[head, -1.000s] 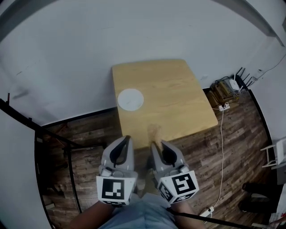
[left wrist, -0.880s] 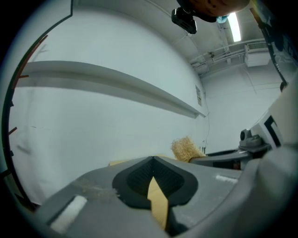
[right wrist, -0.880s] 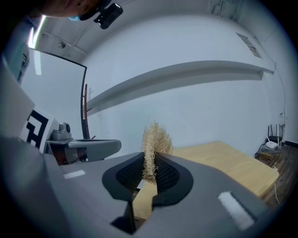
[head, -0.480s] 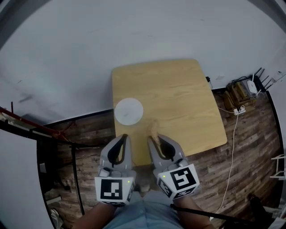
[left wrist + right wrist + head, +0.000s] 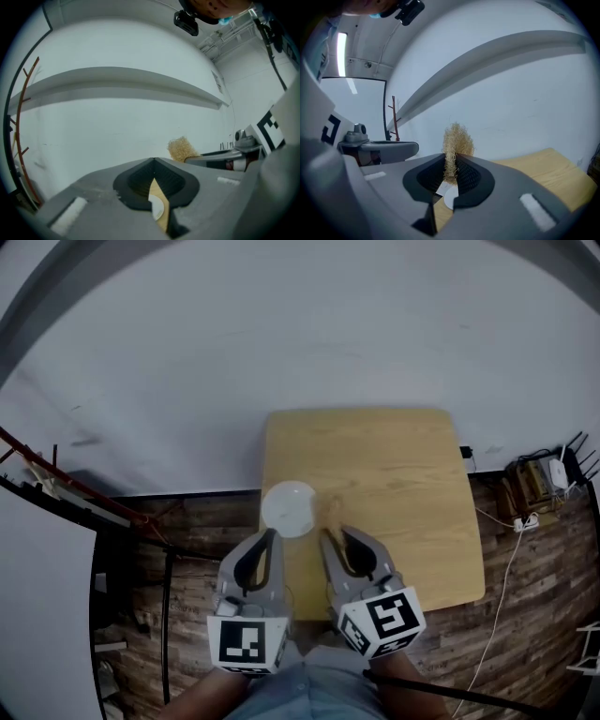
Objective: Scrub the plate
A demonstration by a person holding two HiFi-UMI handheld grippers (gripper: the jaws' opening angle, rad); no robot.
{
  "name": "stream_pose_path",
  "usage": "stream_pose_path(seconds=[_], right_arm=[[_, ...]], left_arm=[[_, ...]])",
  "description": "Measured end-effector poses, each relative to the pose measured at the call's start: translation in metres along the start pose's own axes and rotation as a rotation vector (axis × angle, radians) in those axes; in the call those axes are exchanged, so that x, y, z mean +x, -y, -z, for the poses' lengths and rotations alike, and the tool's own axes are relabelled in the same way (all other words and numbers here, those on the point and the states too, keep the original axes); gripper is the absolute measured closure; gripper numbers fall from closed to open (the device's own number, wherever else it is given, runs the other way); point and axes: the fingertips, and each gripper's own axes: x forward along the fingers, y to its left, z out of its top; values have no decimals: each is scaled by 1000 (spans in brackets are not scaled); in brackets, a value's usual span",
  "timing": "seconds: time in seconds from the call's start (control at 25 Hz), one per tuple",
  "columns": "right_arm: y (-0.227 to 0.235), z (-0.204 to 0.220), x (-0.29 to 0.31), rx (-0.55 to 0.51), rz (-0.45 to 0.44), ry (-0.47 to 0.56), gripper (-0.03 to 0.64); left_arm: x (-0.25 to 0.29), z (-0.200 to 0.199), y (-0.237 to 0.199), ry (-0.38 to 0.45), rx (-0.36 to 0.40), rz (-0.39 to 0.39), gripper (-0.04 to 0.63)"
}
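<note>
The right gripper [image 5: 450, 158] is clamped on a straw-coloured scrubber [image 5: 453, 138]. The scrubber is pinched between the jaws and sticks out past their tips. The left gripper [image 5: 153, 160] is held just beside it, with its jaws pressed together and nothing gripped between them. Both grippers are pointed forward, side by side, over the near edge of the table [image 5: 403, 474].

The plate [image 5: 288, 508] is laid flat on the table's near left corner, just ahead of the left gripper's tips. In the head view the scrubber is seen just to the right of the plate's rim; whether the two touch cannot be told. A sliver of the plate is also seen through the gap below each pair of jaws. The table is set against a white wall [image 5: 281, 334], with a wooden floor [image 5: 534, 587] around it.
</note>
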Motion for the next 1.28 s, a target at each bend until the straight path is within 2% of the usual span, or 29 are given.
stream_pose_path(seconds=[0.2, 0.44, 0.56, 0.76, 1.04, 1.16, 1.28], right_arm=[[-2, 1, 21, -4, -50, -13, 568], [-8, 11, 49, -8, -60, -61, 568], [-6, 22, 66, -14, -54, -96, 568], [-2, 56, 91, 8, -32, -197, 568], [13, 99, 124, 33, 0, -308, 568], [17, 126, 135, 53, 15, -377, 568], [21, 151, 146, 64, 27, -441, 568]], left_arm=[[1, 6, -15, -17, -26, -51, 574], [5, 24, -46, -52, -61, -87, 575], [18, 36, -57, -79, -83, -75, 574], [39, 72, -72, -168, -173, -25, 574], [66, 119, -86, -274, -246, 24, 574], [73, 151, -89, -351, -320, 63, 574], [79, 185, -89, -432, -466, 110, 574]])
